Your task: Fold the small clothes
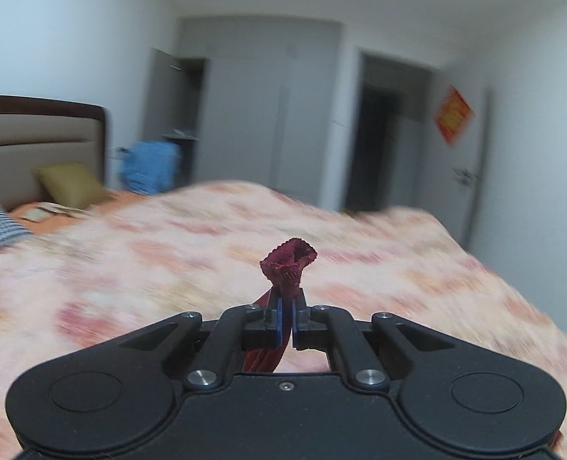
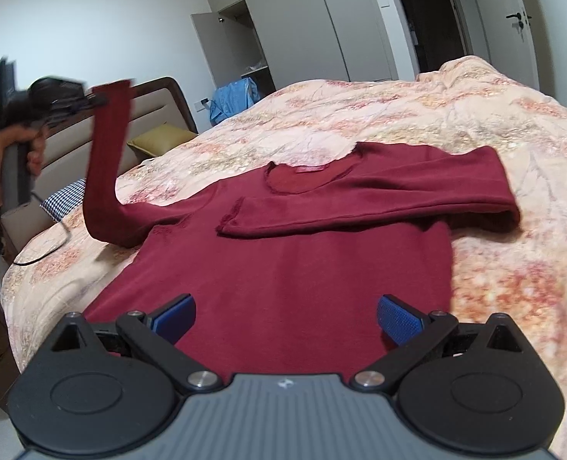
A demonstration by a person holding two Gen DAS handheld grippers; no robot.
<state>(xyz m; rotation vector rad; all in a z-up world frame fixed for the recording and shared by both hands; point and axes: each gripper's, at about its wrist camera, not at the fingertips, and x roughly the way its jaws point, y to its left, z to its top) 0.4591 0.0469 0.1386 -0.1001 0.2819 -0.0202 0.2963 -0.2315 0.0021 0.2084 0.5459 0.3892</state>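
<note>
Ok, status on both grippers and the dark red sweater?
Left gripper shut on the sleeve cuff, lifted. Right gripper open above the dark red knit sweater on the floral bedspread. Other sleeve folded across. Nothing obstructing.

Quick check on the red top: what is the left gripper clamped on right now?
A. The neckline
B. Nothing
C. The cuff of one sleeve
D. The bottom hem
C: the left gripper has its jaws shut on the cuff of a sleeve, lifted off the bed while the rest of the red top lies flat.
</note>
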